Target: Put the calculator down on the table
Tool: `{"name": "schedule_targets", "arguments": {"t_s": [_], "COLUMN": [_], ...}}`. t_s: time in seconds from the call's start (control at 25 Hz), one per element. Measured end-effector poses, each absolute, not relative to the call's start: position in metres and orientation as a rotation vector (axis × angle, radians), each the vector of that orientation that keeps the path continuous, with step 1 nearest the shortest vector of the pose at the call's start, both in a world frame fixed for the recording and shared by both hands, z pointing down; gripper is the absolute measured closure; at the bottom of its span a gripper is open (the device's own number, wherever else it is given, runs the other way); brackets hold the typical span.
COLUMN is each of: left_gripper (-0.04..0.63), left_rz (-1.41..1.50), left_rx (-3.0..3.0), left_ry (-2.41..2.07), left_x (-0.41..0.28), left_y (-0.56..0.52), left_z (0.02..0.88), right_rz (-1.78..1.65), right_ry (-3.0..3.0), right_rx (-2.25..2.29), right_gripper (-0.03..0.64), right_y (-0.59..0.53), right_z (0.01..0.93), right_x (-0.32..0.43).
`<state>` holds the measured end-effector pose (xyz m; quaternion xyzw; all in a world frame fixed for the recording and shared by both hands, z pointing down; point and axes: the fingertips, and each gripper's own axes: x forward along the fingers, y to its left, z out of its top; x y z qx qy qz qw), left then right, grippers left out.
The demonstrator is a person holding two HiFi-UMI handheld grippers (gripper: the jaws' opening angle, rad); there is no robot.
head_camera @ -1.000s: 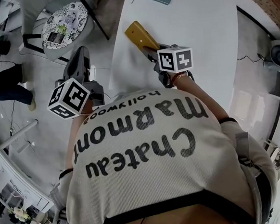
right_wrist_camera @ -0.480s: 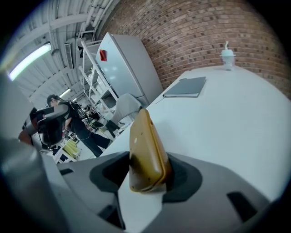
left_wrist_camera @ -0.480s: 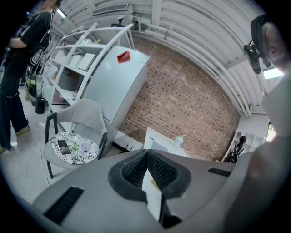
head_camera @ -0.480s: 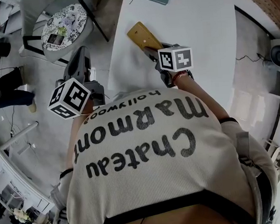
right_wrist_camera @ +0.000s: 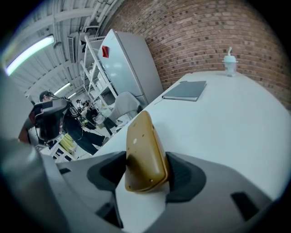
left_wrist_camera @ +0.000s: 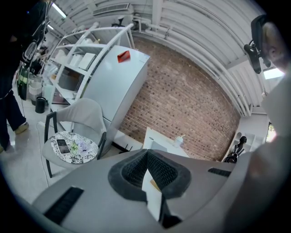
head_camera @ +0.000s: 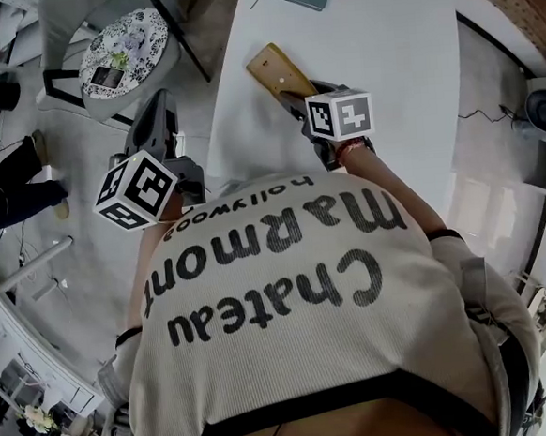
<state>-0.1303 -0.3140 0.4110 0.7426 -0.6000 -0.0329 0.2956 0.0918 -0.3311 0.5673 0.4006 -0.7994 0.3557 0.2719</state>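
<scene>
One yellow calculator (right_wrist_camera: 143, 154) is seen resting on the white table (head_camera: 382, 53) before a brick wall (right_wrist_camera: 204, 36), between the right gripper's (head_camera: 292, 103) opening jaws, while the left gripper (left_wrist_camera: 148, 152) is held closed on nothing.

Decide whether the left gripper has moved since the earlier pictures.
No. The left gripper keeps the same spot beside the chair in the head view.

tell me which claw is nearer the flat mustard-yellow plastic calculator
Right. The right claw has the mustard-yellow plastic calculator between its opening jaws; the left claw hangs left of the white table, well apart.
</scene>
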Motion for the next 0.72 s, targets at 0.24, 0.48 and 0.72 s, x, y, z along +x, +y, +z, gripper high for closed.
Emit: {"name": "schedule_targets", "arguments": {"t_s": [0.24,0.48,0.72], "left_gripper": [0.594,0.594,0.594], "left_rz": [-0.094,-0.097,-0.095], "left_rx": [1.978,1.974,1.984], "left_ry": [-1.601,-1.601,-1.585], "left_x": [-0.1266,-0.1275,-0.1272], "left_y": [-0.3159,-0.3180,-0.3186], "left_z": [0.4085,0.4092,0.4101], "right_rz": [0.941,0.924,0.918], "right_ry": [-2.141,-2.132,-2.112], "right_rx": [1.073,1.100,1.138], "right_gripper": [0.331,0.319,0.301], "right_y": [-0.3326,-0.3357,-0.3364], "right_z": [0.5669,0.5663,0.5680], "right_x": [0.0948,0.0965,0.0998]}}
